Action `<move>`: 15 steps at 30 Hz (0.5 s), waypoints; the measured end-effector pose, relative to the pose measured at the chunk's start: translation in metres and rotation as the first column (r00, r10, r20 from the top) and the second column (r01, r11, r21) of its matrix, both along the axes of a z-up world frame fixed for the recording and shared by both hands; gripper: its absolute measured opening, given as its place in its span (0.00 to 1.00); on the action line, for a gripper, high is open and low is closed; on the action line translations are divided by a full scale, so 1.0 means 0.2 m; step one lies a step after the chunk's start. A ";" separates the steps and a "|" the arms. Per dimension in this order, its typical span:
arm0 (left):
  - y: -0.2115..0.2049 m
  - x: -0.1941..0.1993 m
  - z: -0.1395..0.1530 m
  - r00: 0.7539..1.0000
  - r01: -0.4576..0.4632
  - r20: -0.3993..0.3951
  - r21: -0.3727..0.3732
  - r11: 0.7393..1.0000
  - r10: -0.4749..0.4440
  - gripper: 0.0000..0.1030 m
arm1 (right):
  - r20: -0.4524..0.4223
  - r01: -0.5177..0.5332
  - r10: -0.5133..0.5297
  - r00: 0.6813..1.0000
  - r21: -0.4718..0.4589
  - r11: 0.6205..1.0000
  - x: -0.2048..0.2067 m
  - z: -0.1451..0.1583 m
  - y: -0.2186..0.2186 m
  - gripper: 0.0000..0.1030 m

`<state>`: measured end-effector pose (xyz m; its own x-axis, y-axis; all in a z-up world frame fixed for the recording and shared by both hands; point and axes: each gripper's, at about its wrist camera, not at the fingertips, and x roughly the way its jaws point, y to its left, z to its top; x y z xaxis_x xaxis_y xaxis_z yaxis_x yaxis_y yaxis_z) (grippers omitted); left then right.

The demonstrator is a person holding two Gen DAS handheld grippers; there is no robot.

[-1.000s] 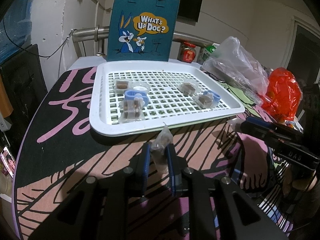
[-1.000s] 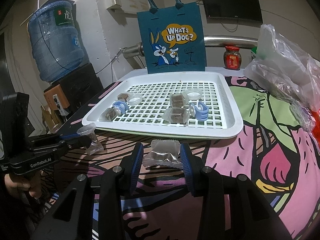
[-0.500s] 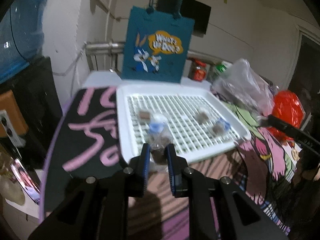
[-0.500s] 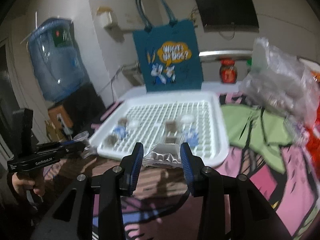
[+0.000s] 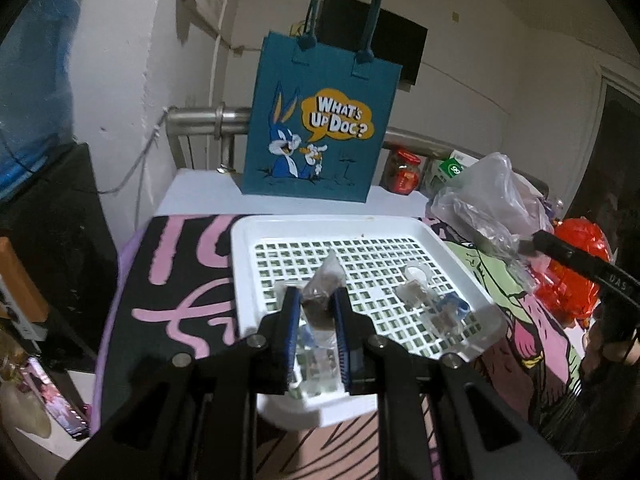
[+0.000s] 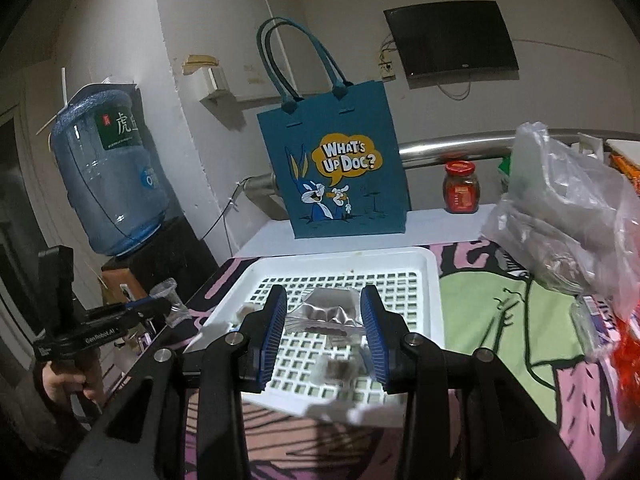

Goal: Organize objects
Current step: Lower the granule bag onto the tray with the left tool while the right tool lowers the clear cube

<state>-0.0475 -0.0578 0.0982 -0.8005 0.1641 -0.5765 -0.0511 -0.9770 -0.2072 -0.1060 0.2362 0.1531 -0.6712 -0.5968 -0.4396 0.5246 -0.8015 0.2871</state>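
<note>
My left gripper [image 5: 316, 300] is shut on a small clear snack packet [image 5: 322, 286] with a brown piece inside, held above the near left part of the white slotted tray [image 5: 304, 222]. My right gripper [image 6: 324, 312] is shut on a wider clear wrapped packet [image 6: 326, 312], held above the tray [image 6: 434, 280]. More wrapped pieces [image 5: 412, 294] and a blue ring [image 5: 454, 304] lie in the tray. The left gripper shows at the left in the right wrist view [image 6: 160, 306]. The right gripper's tip with its packet shows at the right in the left wrist view [image 5: 520, 246].
A teal "What's Up Doc?" tote bag [image 5: 316, 120] stands behind the tray. A clear plastic bag [image 6: 560, 216], a red bag [image 5: 576, 276] and a red-lidded jar [image 6: 460, 192] sit at the right. A water jug [image 6: 108, 172] stands at the left. A patterned cloth [image 5: 176, 280] covers the table.
Both grippers have lifted their packets off the table cloth and moved forward over the tray. Both stayed shut.
</note>
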 end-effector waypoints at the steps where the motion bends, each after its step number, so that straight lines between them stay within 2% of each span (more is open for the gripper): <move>1: 0.00 -0.03 -0.01 1.000 0.001 0.013 0.011 1.000 -0.001 0.16 | 0.015 -0.006 0.006 1.000 0.000 1.000 -0.04 -0.01 -0.02 0.37; 4: 0.01 -0.12 -0.09 0.998 0.005 0.065 0.035 0.999 -0.008 0.16 | 0.058 -0.018 0.017 0.998 0.013 1.000 -0.13 -0.06 -0.08 0.37; 9: 0.04 -0.23 -0.22 0.990 0.005 0.139 0.050 0.999 -0.012 0.16 | 0.132 -0.046 0.033 0.991 0.097 0.994 -0.23 -0.24 -0.22 0.37; 15: 0.06 -0.26 -0.28 0.991 0.001 0.136 0.031 1.000 -0.005 0.18 | 0.158 -0.024 -0.013 0.987 0.228 0.973 -0.30 -0.42 -0.32 0.37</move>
